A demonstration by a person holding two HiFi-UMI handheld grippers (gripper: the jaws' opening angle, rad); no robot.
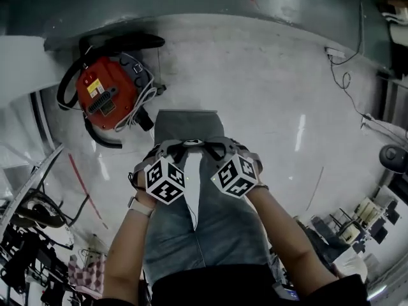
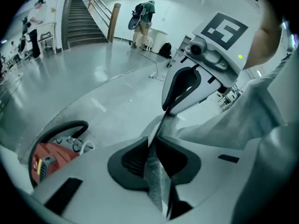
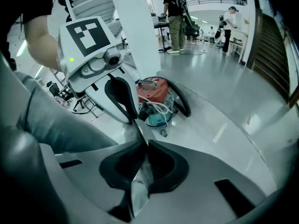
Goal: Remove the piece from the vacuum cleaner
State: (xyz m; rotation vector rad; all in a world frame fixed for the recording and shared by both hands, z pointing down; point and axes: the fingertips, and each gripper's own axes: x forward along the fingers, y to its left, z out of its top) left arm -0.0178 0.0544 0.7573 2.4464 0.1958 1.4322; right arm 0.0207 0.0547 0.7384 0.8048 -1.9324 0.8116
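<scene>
A flat grey fabric piece (image 1: 186,123) hangs in the air, pinched along its top edge by both grippers. My left gripper (image 1: 171,146) is shut on its left part, and the mesh-like sheet (image 2: 156,174) shows edge-on between the pads. My right gripper (image 1: 223,146) is shut on its right part, with the sheet (image 3: 139,178) between its pads. The two grippers stand side by side, close together. The red vacuum cleaner (image 1: 105,93) with its black hose lies on the floor to the far left, apart from the piece. It also shows in the left gripper view (image 2: 46,160) and the right gripper view (image 3: 154,93).
The person's legs in jeans (image 1: 217,228) are below the grippers. A power strip with a cable (image 1: 338,55) lies on the floor at the far right. Equipment clutters the lower left (image 1: 32,234) and right edge (image 1: 363,215). Stairs (image 2: 79,20) and people stand far off.
</scene>
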